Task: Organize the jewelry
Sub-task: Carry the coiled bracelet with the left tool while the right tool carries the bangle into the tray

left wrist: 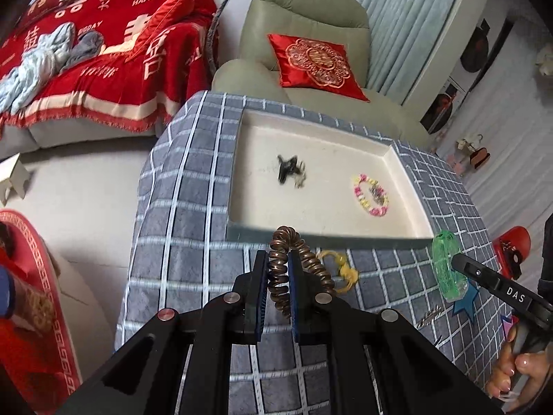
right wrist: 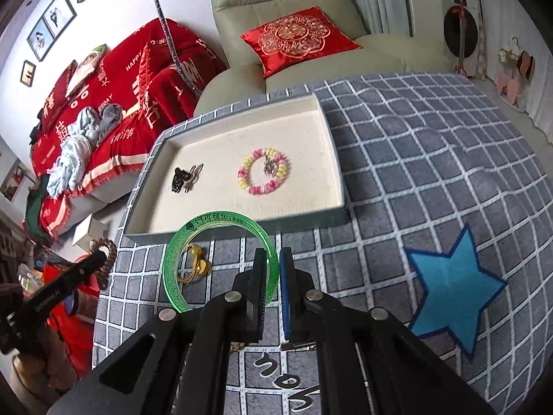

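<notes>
1. Left gripper (left wrist: 279,269) is pinching a brown spiral hair tie (left wrist: 293,263), holding it above the checked cloth (left wrist: 193,242).
2. Right gripper (right wrist: 273,269) is clamping the green bangle (right wrist: 221,259) by its rim.
3. Tray (right wrist: 340,180) is sitting on the cloth, holding a black hair claw (right wrist: 179,180) and a pink-yellow bead bracelet (right wrist: 262,171).
4. Yellow ring thing (right wrist: 198,268) is lying just in front of the tray.

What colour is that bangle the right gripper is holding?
Translucent glittery green, with dark lettering on the bangle; the right wrist view shows it best.
</notes>
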`<state>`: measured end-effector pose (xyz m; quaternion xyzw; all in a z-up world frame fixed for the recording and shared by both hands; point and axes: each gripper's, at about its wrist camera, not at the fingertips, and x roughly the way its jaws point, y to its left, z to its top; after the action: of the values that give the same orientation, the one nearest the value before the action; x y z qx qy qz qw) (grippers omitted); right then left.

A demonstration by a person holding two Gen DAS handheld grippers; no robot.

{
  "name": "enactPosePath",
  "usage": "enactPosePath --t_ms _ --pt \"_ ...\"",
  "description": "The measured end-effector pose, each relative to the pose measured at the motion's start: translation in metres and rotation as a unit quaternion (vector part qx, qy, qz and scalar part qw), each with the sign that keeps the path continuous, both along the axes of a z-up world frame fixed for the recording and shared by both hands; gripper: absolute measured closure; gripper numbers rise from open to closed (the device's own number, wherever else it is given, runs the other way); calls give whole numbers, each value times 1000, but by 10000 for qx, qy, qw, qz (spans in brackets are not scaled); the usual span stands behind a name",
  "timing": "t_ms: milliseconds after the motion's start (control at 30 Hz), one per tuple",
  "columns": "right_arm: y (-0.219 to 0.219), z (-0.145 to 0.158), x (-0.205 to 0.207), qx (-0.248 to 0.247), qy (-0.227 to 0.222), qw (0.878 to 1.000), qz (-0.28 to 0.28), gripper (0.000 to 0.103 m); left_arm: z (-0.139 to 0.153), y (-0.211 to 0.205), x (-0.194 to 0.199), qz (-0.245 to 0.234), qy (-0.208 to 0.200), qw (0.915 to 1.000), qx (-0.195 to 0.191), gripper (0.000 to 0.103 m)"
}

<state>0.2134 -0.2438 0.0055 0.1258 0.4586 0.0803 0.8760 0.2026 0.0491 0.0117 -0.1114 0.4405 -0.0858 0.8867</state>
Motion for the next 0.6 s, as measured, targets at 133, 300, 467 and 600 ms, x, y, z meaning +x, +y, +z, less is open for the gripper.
enactPosePath --t_ms 133,300,467,600 --pt "-4 16 8 -91 -112 9999 -42 95 20 1 20 -145 -97 9998 -4 75" --pt "-9 39 24 -197 -300 9993 -63 95 49 -5 51 -267 -308 9988 257 76" --pt "-15 55 45 -63 -382 9992 -97 95 67 -15 73 -367 -514 9970 445 75" --pt "-16 57 63 4 -336 9994 -109 95 67 -22 100 -347 -362 9983 298 75"
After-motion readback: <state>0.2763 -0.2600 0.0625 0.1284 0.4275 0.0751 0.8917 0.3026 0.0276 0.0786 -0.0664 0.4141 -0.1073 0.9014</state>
